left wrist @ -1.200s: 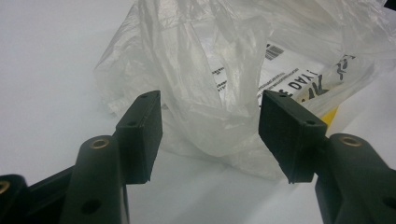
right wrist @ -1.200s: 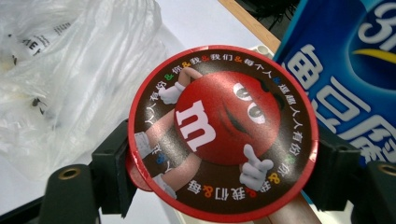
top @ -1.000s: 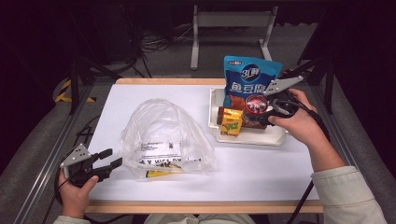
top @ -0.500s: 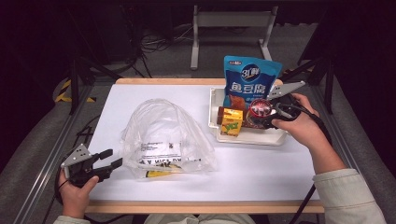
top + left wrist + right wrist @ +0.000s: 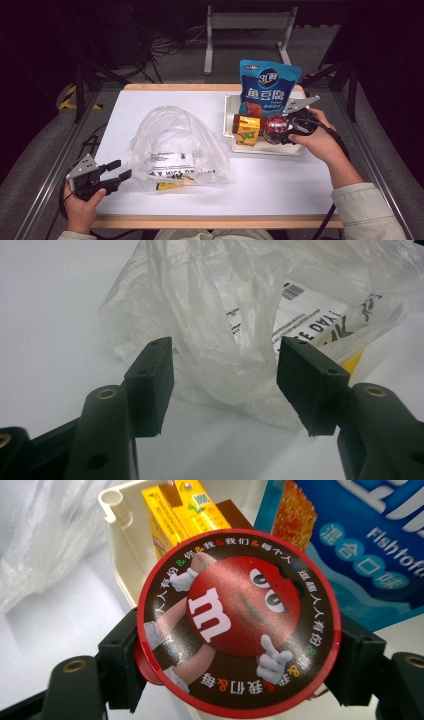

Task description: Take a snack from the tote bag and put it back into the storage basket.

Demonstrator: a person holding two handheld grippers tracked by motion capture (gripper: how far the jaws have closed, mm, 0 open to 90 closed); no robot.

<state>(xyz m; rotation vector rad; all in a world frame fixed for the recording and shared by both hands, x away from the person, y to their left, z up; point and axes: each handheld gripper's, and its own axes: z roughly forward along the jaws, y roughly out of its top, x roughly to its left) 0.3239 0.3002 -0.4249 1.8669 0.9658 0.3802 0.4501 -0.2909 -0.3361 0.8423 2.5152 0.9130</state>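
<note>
Candy first: the round M&M's tub (image 5: 239, 622), red rim and glossy printed lid showing the red character, sits squeezed between the right gripper (image 5: 283, 131)'s black jaws, one pad on each side of it, right over the cream plastic tray (image 5: 228, 107). The right hand (image 5: 320, 140) reaches in from the near right, forearm angled toward the tray, cream sleeve (image 5: 367, 212) at the table edge. Just beside the tub stands a yellow drink carton (image 5: 248, 130) with something brown behind it (too hidden to name), and a tall blue foil snack pouch (image 5: 269, 90) rises upright at the tray's back. Across the white table (image 5: 280, 180), well apart, the crinkly clear plastic bag (image 5: 175, 147) lies slumped, printed label and a yellow patch showing through. At the near left corner the left hand (image 5: 80, 207) holds the left gripper (image 5: 120, 170) low and level, jaws spread wide with nothing between them, pointed at the bag's edge, near it.
</note>
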